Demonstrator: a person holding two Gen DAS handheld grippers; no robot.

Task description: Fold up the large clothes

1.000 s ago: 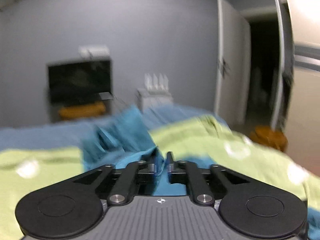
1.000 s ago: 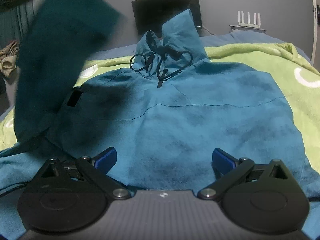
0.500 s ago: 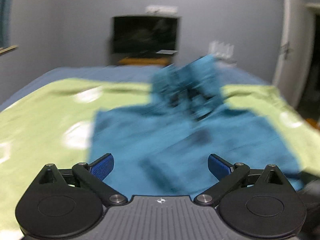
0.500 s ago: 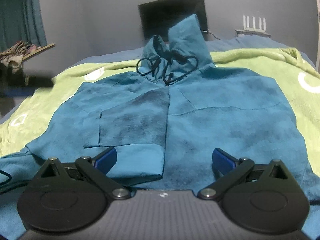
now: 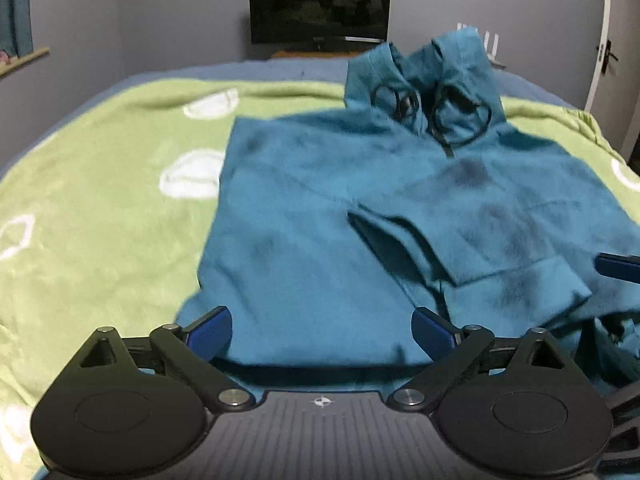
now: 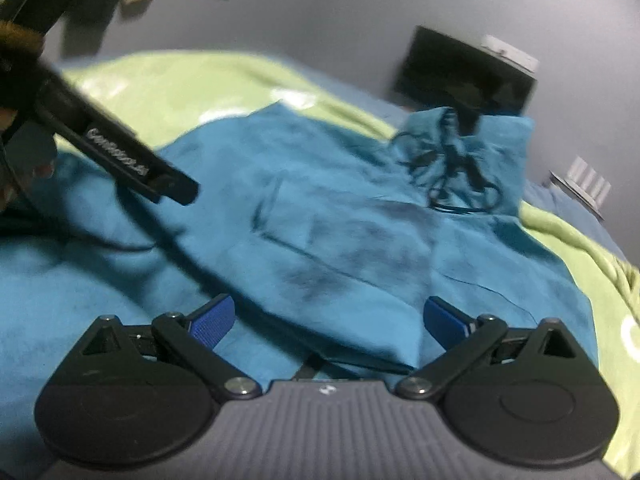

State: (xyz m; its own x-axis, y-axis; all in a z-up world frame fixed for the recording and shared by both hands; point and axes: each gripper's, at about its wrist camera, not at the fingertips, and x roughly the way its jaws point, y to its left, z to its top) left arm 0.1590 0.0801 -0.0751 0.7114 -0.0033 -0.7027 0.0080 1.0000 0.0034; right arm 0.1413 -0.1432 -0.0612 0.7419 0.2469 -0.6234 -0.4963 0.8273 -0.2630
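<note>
Left wrist: hoodie point(image 5: 320, 216) ahead of jaws; nothing between

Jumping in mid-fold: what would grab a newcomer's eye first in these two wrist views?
The teal hoodie dominates, spread front-up across the green blanket, with one sleeve folded over its chest and black drawstrings looped below the hood at the far end. Both the left gripper and right gripper hang open over its near hem, holding nothing. A dark monitor stands beyond the bed.

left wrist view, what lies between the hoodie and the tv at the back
In the left wrist view, green blanket, then blue bedding, lie between the hoodie and the tv.
</note>
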